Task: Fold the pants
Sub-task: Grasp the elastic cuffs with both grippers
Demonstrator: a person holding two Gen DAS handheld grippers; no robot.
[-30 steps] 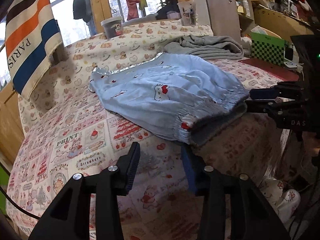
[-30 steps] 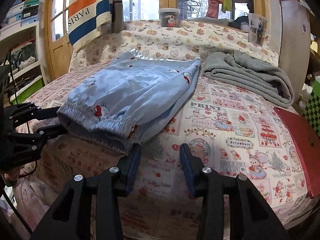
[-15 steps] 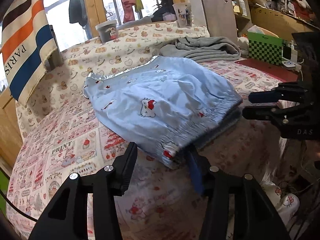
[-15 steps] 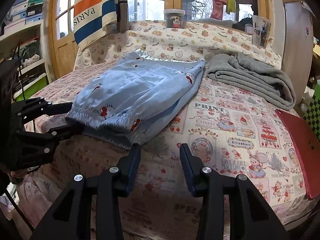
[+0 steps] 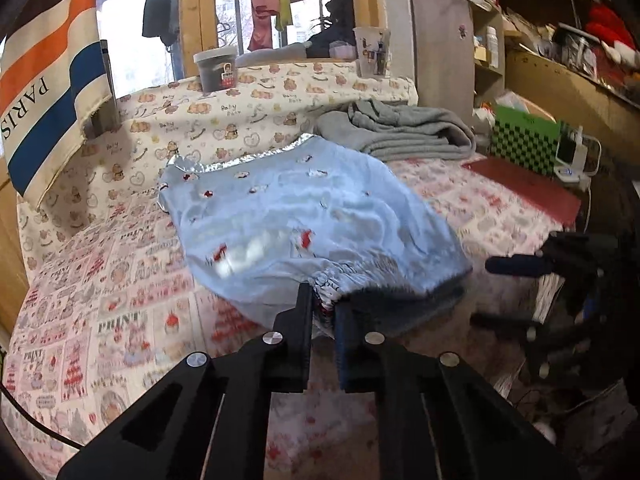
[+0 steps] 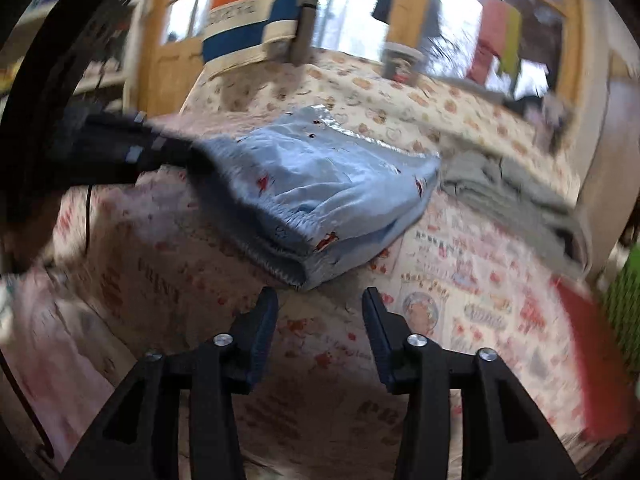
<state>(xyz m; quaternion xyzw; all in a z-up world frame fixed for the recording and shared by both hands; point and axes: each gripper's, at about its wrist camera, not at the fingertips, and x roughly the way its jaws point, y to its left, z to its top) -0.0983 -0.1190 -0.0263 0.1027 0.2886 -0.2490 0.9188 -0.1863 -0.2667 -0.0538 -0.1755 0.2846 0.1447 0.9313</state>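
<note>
Light-blue pants (image 5: 304, 224), folded and printed with small red-and-white cartoon figures, lie on a patterned bedspread (image 5: 100, 280) near its front edge, waistband end toward the cameras. The left gripper (image 5: 323, 308) is closing, its pads pressed on the gathered elastic hem at the near left corner of the pants, a bunch of cloth pinched between them. The right gripper (image 6: 320, 304) is opening, its jaws apart with only bedspread between them, just short of the near right corner of the pants (image 6: 320, 196). In the right wrist view, which is blurred, the left gripper (image 6: 176, 152) meets the cloth from the left. In the left wrist view the right gripper (image 5: 520, 280) stands apart from the hem on the right. A folded grey garment (image 5: 400, 132) lies beyond the pants, just beside them. A striped tote bag (image 5: 44, 80) marked PARIS hangs at the left; a red mat (image 5: 524, 188) lies at the right edge of the bed
</note>
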